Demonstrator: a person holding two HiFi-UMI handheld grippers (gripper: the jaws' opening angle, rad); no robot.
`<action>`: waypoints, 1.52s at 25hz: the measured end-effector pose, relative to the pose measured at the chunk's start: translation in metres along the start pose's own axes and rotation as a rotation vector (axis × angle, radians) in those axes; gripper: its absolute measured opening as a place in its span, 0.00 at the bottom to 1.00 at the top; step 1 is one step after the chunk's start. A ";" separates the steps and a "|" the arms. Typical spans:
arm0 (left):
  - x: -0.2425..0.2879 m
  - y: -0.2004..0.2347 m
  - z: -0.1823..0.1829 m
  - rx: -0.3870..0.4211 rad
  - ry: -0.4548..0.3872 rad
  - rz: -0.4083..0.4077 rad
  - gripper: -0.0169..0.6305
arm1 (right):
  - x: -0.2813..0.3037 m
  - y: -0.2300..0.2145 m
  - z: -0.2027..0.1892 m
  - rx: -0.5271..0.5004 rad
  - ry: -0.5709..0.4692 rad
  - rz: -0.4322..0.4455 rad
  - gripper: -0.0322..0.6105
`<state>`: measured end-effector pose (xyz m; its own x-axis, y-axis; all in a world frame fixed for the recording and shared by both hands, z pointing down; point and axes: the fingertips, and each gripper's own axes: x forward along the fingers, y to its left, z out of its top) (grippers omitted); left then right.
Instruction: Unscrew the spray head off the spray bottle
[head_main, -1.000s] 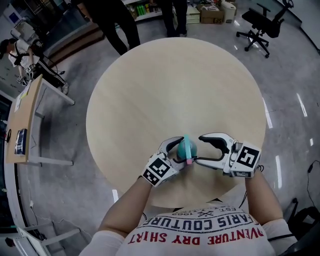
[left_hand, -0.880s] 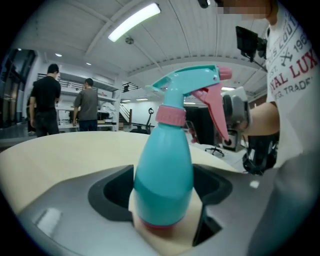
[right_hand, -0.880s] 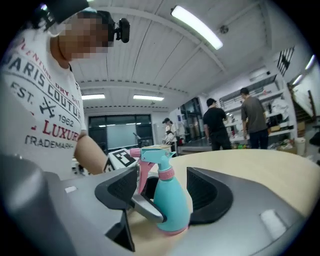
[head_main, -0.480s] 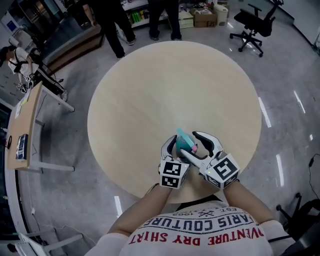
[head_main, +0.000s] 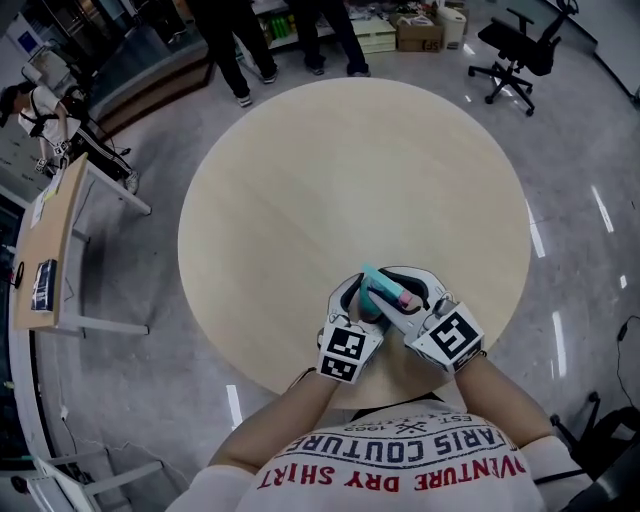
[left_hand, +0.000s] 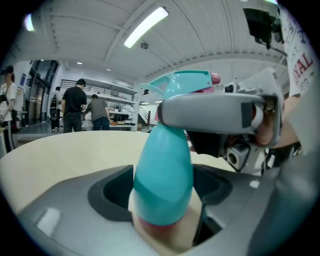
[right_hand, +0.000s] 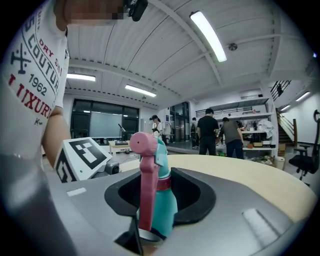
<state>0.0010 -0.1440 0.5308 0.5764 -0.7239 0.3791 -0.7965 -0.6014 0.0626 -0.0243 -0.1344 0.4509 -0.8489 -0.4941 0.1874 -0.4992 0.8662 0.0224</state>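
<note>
A round, pale wooden table (head_main: 350, 180) fills the middle of a glossy grey floor (head_main: 150, 350) that throws back streaks of light. A black swivel chair (head_main: 515, 45) stands at one o'clock, and cardboard boxes (head_main: 420, 35) sit near twelve. A light wood desk (head_main: 50, 240) on white legs runs along nine o'clock. People (head_main: 225, 45) stand at eleven. Overhead, long strip lights (right_hand: 207, 35) cross a white ceiling (right_hand: 165, 60).
</note>
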 end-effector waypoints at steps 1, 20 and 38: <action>-0.001 -0.002 -0.001 0.020 0.001 -0.045 0.58 | 0.000 0.002 0.000 -0.008 0.011 0.047 0.26; -0.018 -0.001 -0.010 0.184 0.027 -0.435 0.58 | -0.017 0.000 0.082 0.062 -0.110 0.421 0.26; -0.035 0.010 -0.012 0.124 0.038 -0.327 0.58 | -0.033 -0.055 -0.023 0.460 0.286 0.243 0.26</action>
<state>-0.0297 -0.1209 0.5288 0.7883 -0.4748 0.3913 -0.5415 -0.8374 0.0749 0.0352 -0.1643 0.4660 -0.8997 -0.1907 0.3926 -0.3745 0.7993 -0.4699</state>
